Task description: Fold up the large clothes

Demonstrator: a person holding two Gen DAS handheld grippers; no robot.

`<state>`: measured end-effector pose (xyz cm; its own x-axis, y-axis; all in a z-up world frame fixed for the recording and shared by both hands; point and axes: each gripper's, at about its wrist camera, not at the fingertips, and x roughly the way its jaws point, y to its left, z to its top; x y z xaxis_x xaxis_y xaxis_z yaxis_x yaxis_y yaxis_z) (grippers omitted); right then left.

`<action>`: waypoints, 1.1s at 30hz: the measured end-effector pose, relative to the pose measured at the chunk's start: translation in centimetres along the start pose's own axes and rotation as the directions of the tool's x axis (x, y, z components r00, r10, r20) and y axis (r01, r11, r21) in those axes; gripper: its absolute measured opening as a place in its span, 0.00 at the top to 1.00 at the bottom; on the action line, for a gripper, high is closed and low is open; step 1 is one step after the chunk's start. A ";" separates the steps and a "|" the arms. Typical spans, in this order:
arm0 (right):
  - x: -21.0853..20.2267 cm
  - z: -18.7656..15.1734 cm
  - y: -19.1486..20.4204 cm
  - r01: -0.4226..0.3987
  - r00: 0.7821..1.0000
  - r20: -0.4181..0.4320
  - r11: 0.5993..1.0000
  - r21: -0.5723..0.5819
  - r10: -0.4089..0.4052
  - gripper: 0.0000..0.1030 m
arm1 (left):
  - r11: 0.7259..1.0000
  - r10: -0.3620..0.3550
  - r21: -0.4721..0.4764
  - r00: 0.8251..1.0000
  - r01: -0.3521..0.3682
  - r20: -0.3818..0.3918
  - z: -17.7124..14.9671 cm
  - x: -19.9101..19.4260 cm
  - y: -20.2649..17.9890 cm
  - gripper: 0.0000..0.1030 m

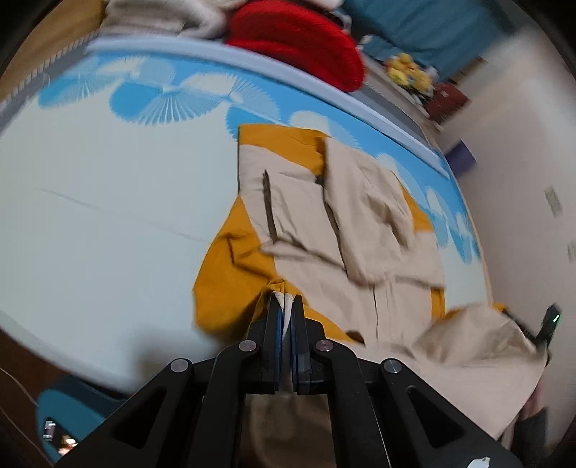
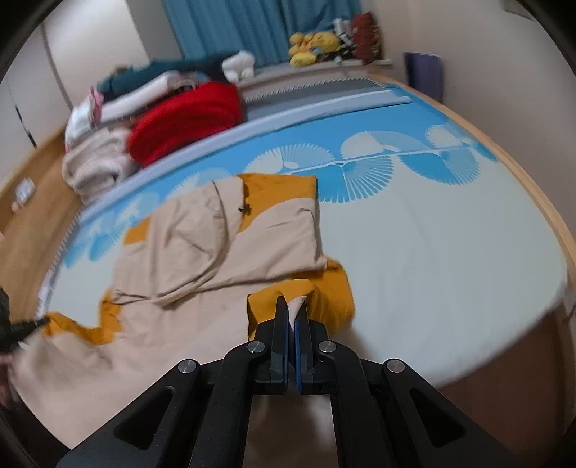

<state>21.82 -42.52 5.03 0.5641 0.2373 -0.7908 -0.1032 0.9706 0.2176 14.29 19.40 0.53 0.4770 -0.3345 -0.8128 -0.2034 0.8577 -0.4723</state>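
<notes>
A large beige coat with a mustard-yellow lining [image 1: 324,230] lies spread on the pale blue bed cover [image 1: 108,201]; it also shows in the right wrist view [image 2: 216,244]. My left gripper [image 1: 286,300] is shut on a lifted edge of the coat, with beige cloth showing between the fingers. My right gripper [image 2: 297,306] is shut on another edge of the same coat, with yellow lining bunched around the fingertips. The other gripper shows at the far right of the left view [image 1: 549,324] and at the far left of the right view [image 2: 21,329].
A pile of folded clothes with a red knit on top [image 2: 187,122] sits at the far side of the bed [image 2: 432,223]. Yellow plush toys [image 2: 313,45] stand on a sill before blue curtains [image 2: 259,25]. Wooden floor lies at the left [image 2: 32,201].
</notes>
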 end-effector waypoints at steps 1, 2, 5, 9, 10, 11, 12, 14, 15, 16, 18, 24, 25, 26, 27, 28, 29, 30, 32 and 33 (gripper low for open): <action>2.4 1.6 0.0 0.018 1.000 -0.023 1.000 -0.020 -0.018 0.98 | 1.000 0.001 0.003 1.000 -0.001 -0.001 1.1 1.1 0.2 0.98; 3.7 2.4 0.0 0.025 0.999 -0.034 0.999 -0.028 -0.026 0.98 | 1.000 0.019 0.013 1.000 -0.019 0.001 2.5 2.8 0.3 0.98; 9.4 5.6 -0.3 0.042 0.995 -0.083 0.997 -0.061 -0.047 0.98 | 0.999 0.045 -0.017 0.999 -0.046 -0.021 4.5 6.6 1.8 0.97; 16.2 7.6 -0.9 0.056 0.987 -0.145 0.997 -0.051 -0.063 0.98 | 0.992 0.042 -0.116 0.994 -0.054 -0.103 5.6 10.0 3.9 0.96; 17.2 7.6 -1.0 0.059 0.984 -0.164 0.997 -0.043 -0.066 0.98 | 0.991 0.047 -0.117 0.993 -0.060 -0.110 5.8 10.3 4.0 0.96; 18.4 7.7 -1.1 0.066 0.978 -0.197 0.997 -0.030 -0.070 0.98 | 0.991 0.053 -0.118 0.992 -0.067 -0.119 5.9 10.6 4.1 0.96; 18.8 7.9 -1.2 0.067 0.976 -0.206 0.998 -0.022 -0.070 0.98 | 0.990 0.061 -0.121 0.990 -0.077 -0.128 6.0 10.8 4.3 0.95; 19.6 8.5 -1.2 0.063 0.974 -0.217 0.998 -0.002 -0.062 0.98 | 0.987 0.057 -0.139 0.988 -0.077 -0.141 6.1 11.1 4.7 0.92; 19.8 8.7 -1.3 0.062 0.974 -0.220 0.998 0.007 -0.059 0.97 | 0.986 0.048 -0.152 0.988 -0.070 -0.145 6.0 11.0 4.9 0.89; 19.9 8.8 -1.6 0.060 0.973 -0.225 0.997 0.038 -0.050 0.97 | 0.983 0.032 -0.176 0.989 -0.057 -0.145 6.0 10.8 5.2 0.89; 19.7 8.8 -2.1 0.052 0.975 -0.219 0.994 0.091 -0.031 0.91 | 0.972 -0.001 -0.232 0.993 -0.026 -0.115 5.9 9.7 6.2 0.86; 15.0 8.6 -3.6 0.050 0.998 -0.041 0.977 0.206 -0.043 0.77 | 0.943 0.075 -0.326 0.997 -0.072 -0.004 4.2 4.6 9.3 0.73; 14.7 8.3 -3.5 0.054 0.998 -0.040 0.978 0.201 -0.047 0.70 | 0.941 0.094 -0.325 0.995 -0.096 -0.021 3.8 4.4 9.4 0.72; 14.8 7.8 -3.4 0.057 0.997 -0.058 0.981 0.186 -0.047 0.64 | 0.941 0.104 -0.321 0.994 -0.111 -0.039 3.5 4.4 9.4 0.71; 14.9 7.5 -3.3 0.058 0.996 -0.076 0.983 0.175 -0.045 0.63 | 0.943 0.107 -0.309 0.993 -0.119 -0.057 3.3 4.5 9.2 0.69; 15.3 7.0 -3.0 0.056 0.994 -0.103 0.986 0.155 -0.040 0.63 | 0.950 0.107 -0.287 0.992 -0.123 -0.071 3.2 4.7 8.7 0.67; 15.6 6.6 -2.8 0.055 0.992 -0.123 0.989 0.135 -0.038 0.63 | 0.955 0.113 -0.265 0.990 -0.130 -0.080 3.3 4.9 8.4 0.63; 16.0 6.3 -2.7 0.055 0.989 -0.141 0.992 0.118 -0.038 0.62 | 0.963 0.130 -0.227 0.987 -0.147 -0.090 3.3 5.3 7.7 0.60; 16.9 5.7 -2.6 0.053 0.983 -0.181 0.994 0.095 -0.035 0.60 | 0.969 0.161 -0.174 0.982 -0.177 -0.100 3.3 6.0 7.0 0.58; 17.1 5.5 -2.6 0.053 0.981 -0.192 0.994 0.092 -0.034 0.60 | 0.969 0.170 -0.163 0.980 -0.186 -0.107 3.3 6.5 6.8 0.57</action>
<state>36.29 -41.20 -5.91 0.3992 0.2076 -0.8931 0.0027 0.9737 0.2276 18.78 24.39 -6.83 0.3412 -0.2237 -0.9130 -0.4250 0.8296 -0.3621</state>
